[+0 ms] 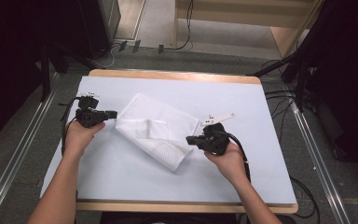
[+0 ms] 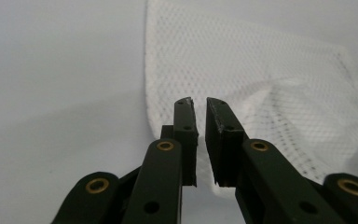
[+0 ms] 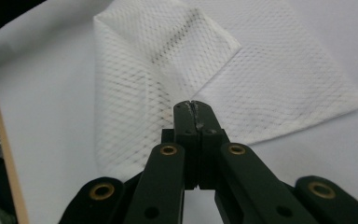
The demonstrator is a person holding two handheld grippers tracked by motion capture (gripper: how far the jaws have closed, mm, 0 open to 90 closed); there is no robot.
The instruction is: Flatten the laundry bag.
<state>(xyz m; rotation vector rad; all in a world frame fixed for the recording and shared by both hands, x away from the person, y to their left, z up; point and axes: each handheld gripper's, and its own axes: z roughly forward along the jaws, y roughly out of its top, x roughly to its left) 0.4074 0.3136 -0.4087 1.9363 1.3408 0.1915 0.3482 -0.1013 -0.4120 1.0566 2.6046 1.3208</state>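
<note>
High view: a white mesh laundry bag [image 1: 154, 129] lies folded on the pale blue table cover [image 1: 121, 177], its long axis running diagonally from upper left to lower right; one flap is already laid over the rest, so the folding looks partly done, with perhaps another fold or a tidy-up left, though that is a judgement; the left gripper [image 1: 112, 114] sits just off the bag's left edge and the right gripper [image 1: 189, 139] just off its lower right corner, neither one gripping cloth.

Left gripper view: the jaws stand a narrow slit apart with nothing between them; the mesh laundry bag [image 2: 279, 98] lies beyond and under the tips, its hemmed edge running up the frame, the fingertips [image 2: 186, 116] clear of it as far as can be told.

Right gripper view: the jaws are pressed fully together on nothing; the folded bag [image 3: 261, 79] spreads ahead, the overlapping flap [image 3: 168, 42] at upper left.
</note>
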